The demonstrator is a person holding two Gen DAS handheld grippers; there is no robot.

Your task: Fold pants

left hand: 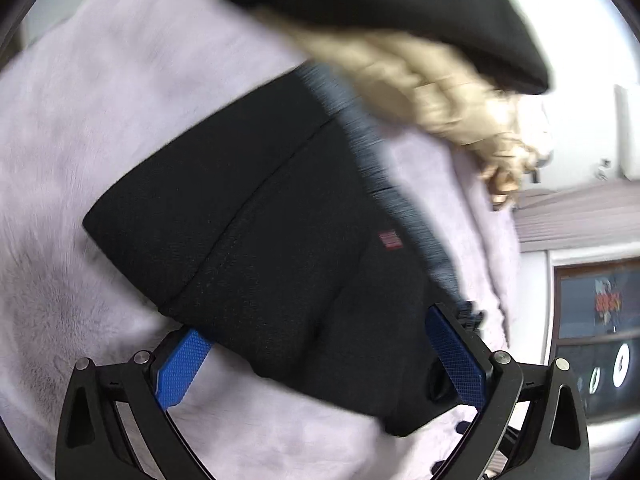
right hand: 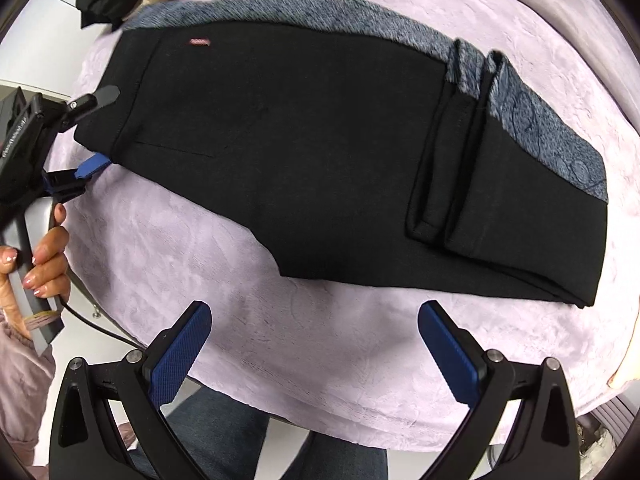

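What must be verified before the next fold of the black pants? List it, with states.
1. Black pants lying flat on the lilac plush blanket: ok.
2. Leg ends already folded back over the pants: ok.
3. Left gripper straddling the waistband end, open: ok.
4. Right gripper open, short of the pants: ok.
5. Grey lining edges aligned: not ok, lining peeks out.
6. Fabric between the left gripper's blue pads: cannot tell.

I see a lilac plush blanket (right hand: 320,360) spread under my tools, a beige satin garment (left hand: 432,92) ahead of the left tool, a black garment (left hand: 400,8) lying over it, blurred, a wall poster (left hand: 604,300) off to its right
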